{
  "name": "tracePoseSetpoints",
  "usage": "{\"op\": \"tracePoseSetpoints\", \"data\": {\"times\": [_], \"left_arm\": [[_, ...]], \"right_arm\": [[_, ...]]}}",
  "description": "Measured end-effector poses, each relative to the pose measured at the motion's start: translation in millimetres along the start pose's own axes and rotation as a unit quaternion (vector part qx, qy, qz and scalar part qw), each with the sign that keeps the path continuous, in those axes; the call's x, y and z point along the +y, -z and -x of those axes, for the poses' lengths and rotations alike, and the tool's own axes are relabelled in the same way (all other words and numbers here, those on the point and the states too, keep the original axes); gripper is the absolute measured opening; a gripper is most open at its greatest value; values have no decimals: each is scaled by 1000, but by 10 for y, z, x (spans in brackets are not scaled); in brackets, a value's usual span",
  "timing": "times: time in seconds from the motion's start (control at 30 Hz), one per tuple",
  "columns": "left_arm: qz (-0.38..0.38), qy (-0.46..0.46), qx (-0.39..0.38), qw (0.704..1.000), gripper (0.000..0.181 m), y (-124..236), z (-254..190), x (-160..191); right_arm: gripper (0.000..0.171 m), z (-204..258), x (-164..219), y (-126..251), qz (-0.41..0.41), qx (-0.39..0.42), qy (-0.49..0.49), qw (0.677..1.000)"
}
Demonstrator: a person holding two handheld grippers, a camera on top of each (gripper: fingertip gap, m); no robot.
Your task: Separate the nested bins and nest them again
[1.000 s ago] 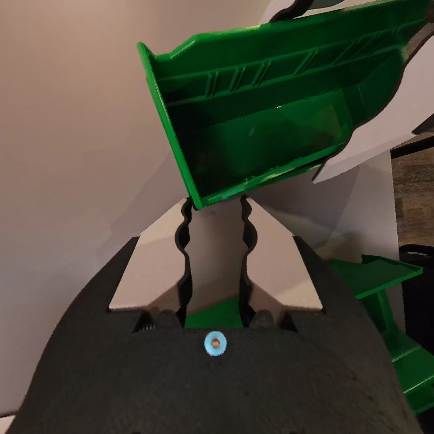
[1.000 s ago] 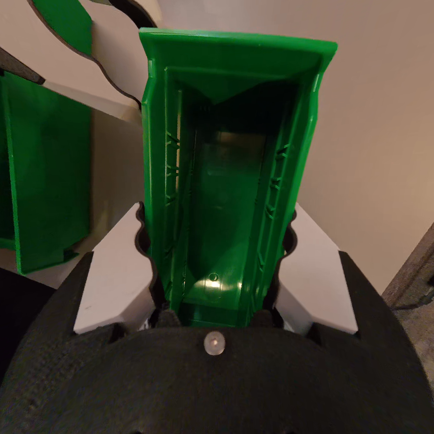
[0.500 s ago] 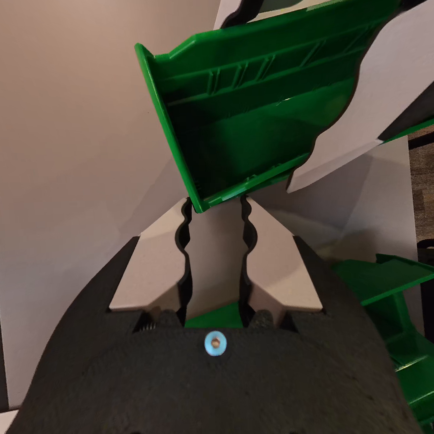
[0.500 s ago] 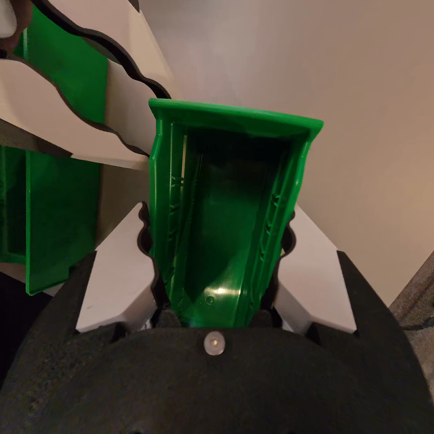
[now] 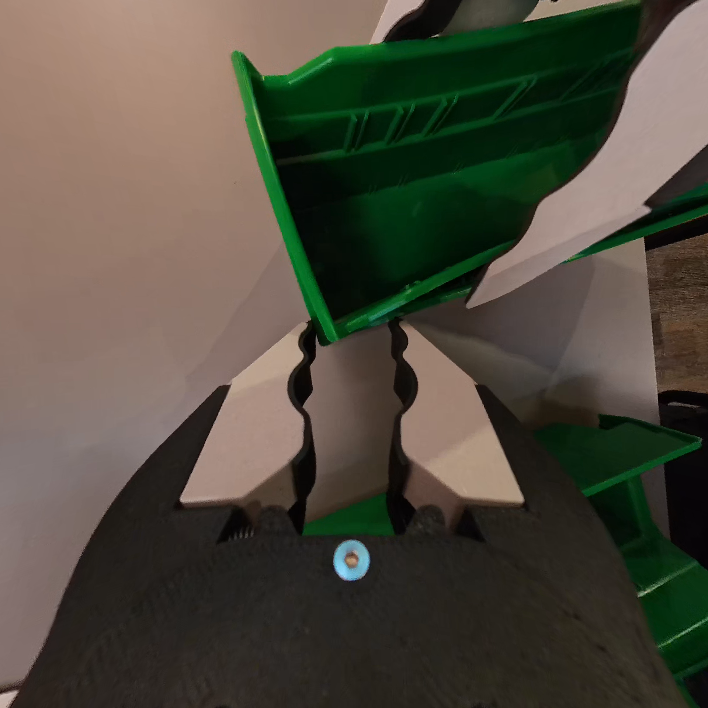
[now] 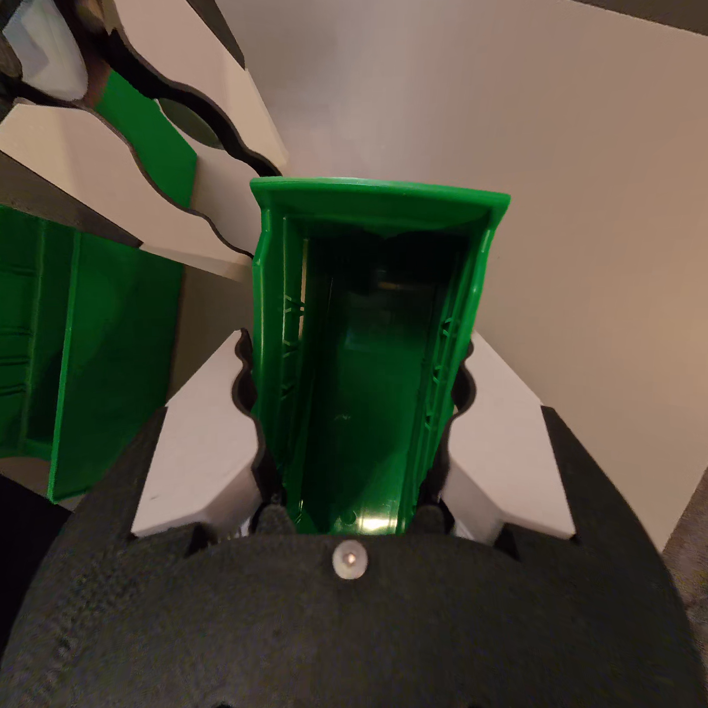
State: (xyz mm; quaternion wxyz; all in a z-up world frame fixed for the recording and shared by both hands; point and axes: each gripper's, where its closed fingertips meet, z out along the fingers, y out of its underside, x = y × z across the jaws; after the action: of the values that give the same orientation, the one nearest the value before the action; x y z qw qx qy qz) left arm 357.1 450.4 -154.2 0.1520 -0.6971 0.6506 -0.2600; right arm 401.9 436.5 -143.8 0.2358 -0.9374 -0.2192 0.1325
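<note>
1. Two wrist views show two green plastic bins, apart from each other and both off any surface, in front of a plain beige wall (image 6: 555, 191).
2. Your right gripper (image 6: 356, 337) is clenched across the first bin (image 6: 364, 402). Its fingers press the two long side walls, and the open trough points away from you.
3. Your left gripper (image 5: 350, 333) appears to be grasping the second bin (image 6: 115, 344). A green panel fills the gap between its fingers, and the bin's body hangs below and to the left of the first bin.
4. In the left wrist view, the far corner of the first bin sits just beside the left fingertips, possibly touching them.
5. Judging by this, separation is done and re-nesting is the step in hand.
6. To do it well, first draw the first bin's corner clear of the left fingers so nothing snags.
7. Turn both bins so their open sides face the same way and their long walls run parallel.
8. Lead with the first bin's base into the second bin's mouth, sliding straight along the walls.
9. Hold both grips firm until the rims meet, since the ribbed walls may bind if tilted.
</note>
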Motion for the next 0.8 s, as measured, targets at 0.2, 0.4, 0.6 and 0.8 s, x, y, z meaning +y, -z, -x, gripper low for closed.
{"op": "tracePoseSetpoints", "data": {"times": [0.2,0.4,0.6,0.8], "left_arm": [[6,4,-1,1000,35,19,-12,24],[-31,-10,-17,999,38,73,-17,-79],[-45,-46,-33,997,49,110,-26,-107],[-67,-75,-41,994,51,167,-56,-159]], "right_arm": [[107,28,3,-3,-17,-14,-17,1000],[111,3,-21,55,-18,-2,-5,1000],[112,39,-21,37,-23,-23,2,999],[112,59,-39,64,-42,-44,2,998]]}}
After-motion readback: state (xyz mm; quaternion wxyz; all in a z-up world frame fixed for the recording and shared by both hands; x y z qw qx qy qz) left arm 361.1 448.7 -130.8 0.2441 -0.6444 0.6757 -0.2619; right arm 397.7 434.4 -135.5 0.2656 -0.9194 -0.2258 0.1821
